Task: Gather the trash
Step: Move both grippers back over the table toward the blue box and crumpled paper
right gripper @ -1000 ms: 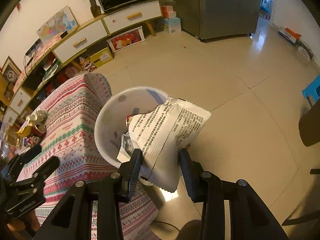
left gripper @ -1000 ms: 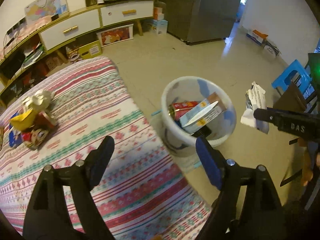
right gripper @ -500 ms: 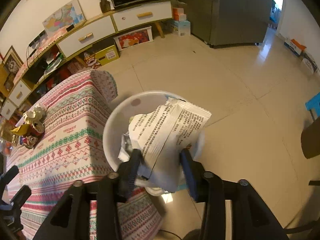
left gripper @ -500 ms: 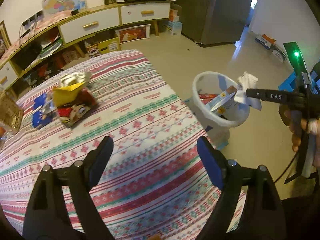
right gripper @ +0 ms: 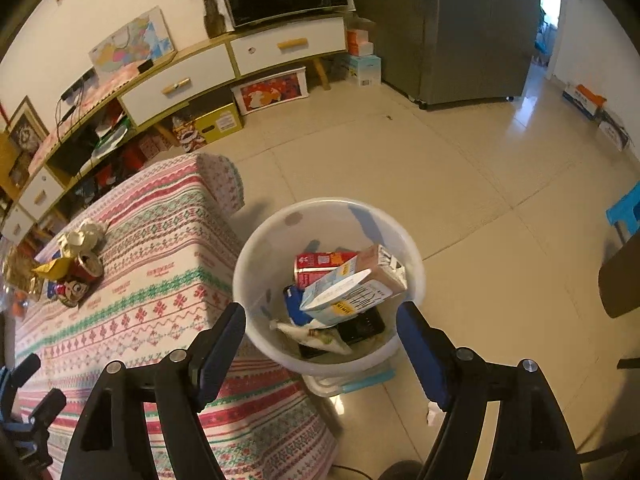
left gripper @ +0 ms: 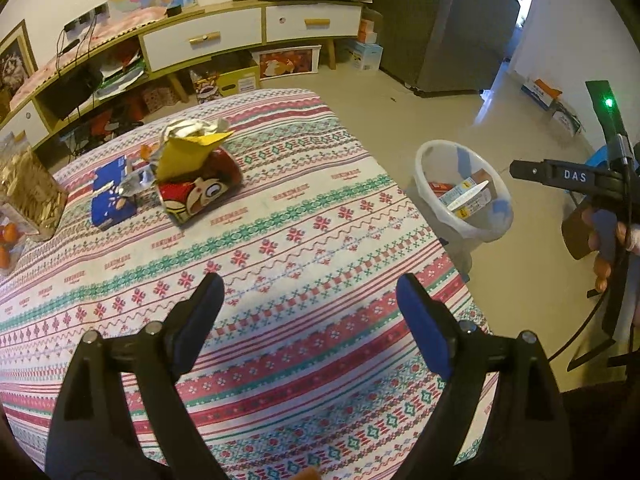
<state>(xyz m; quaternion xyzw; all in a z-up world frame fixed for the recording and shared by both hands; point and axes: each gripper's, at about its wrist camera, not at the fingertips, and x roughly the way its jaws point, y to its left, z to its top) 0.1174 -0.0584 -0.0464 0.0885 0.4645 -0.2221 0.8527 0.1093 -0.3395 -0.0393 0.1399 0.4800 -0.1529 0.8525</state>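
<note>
A white trash bin [right gripper: 256, 264] stands on the floor beside the table and holds a carton [right gripper: 352, 288], a red box and wrappers. My right gripper [right gripper: 322, 328] is open and empty just above the bin's near rim. My left gripper [left gripper: 308, 300] is open and empty above the patterned tablecloth [left gripper: 280, 240]. A pile of trash lies at the table's far left: a yellow wrapper [left gripper: 188, 152], a red cartoon packet [left gripper: 196, 196], crumpled foil and a blue packet [left gripper: 108, 196]. The bin also shows in the left wrist view [left gripper: 432, 168], with the right gripper beside it.
A TV cabinet with drawers [right gripper: 224, 72] lines the far wall, with boxes under it. A grey fridge [right gripper: 452, 28] stands at the back right. A blue stool [right gripper: 624, 208] is at the right edge. A gold box [left gripper: 24, 192] sits at the table's left edge.
My right gripper opened and the white printed wrapper left it; a white wrapper now lies in the bin. My left gripper swung left over the table.
</note>
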